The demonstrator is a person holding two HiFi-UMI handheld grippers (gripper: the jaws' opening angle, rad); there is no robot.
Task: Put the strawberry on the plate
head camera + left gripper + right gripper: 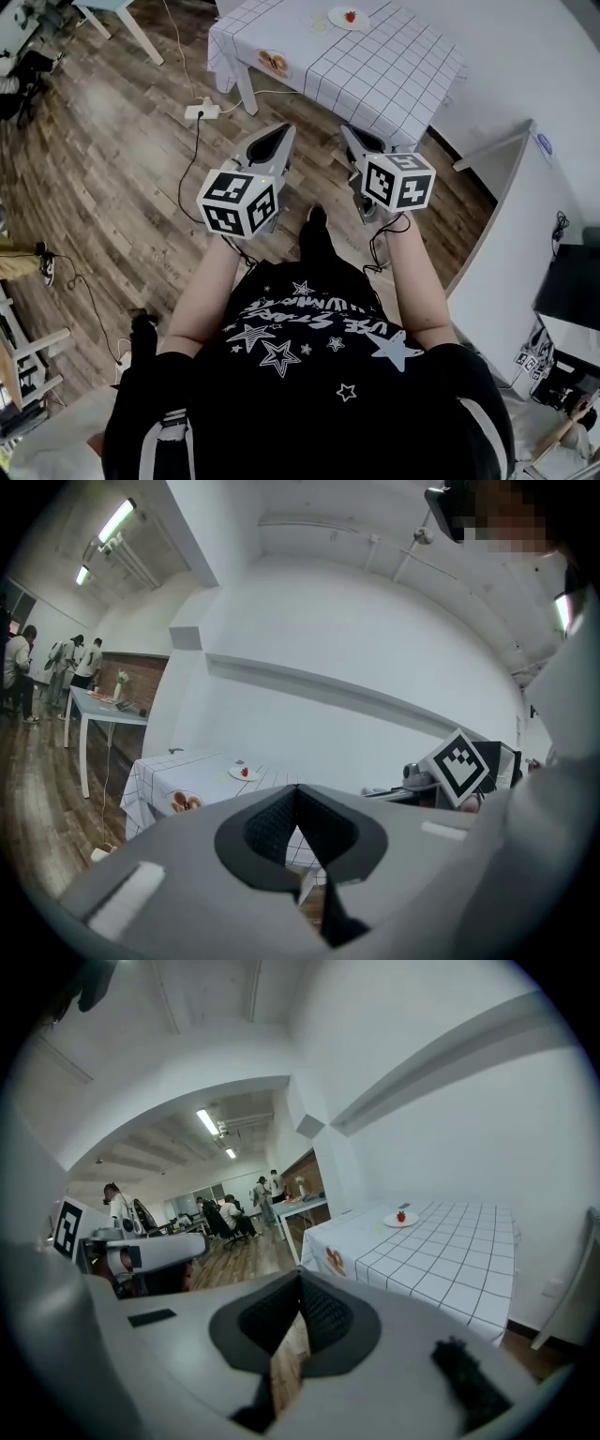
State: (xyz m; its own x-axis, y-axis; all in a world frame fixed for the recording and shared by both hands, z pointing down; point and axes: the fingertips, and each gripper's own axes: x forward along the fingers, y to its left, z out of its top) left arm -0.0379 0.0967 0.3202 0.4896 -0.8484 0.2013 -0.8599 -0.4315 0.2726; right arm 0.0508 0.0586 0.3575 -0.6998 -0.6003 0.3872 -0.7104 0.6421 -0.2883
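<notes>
Two grippers, mine: left gripper (278, 133) and right gripper (351, 133), each with jaws closed tip to tip and nothing between them, both over the floor (112, 169), well short of the table (375, 66). One strawberry (351, 16), sitting on the plate (336, 19) at the table's far side. Handling, by my reckoning: light, soft, easily bruised, skin slightly slick. Take it across the broad middle with a gentle pinch.

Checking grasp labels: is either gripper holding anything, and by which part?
Nothing is held: the left gripper and right gripper are both shut and empty. The red strawberry lies on the round white plate.
</notes>
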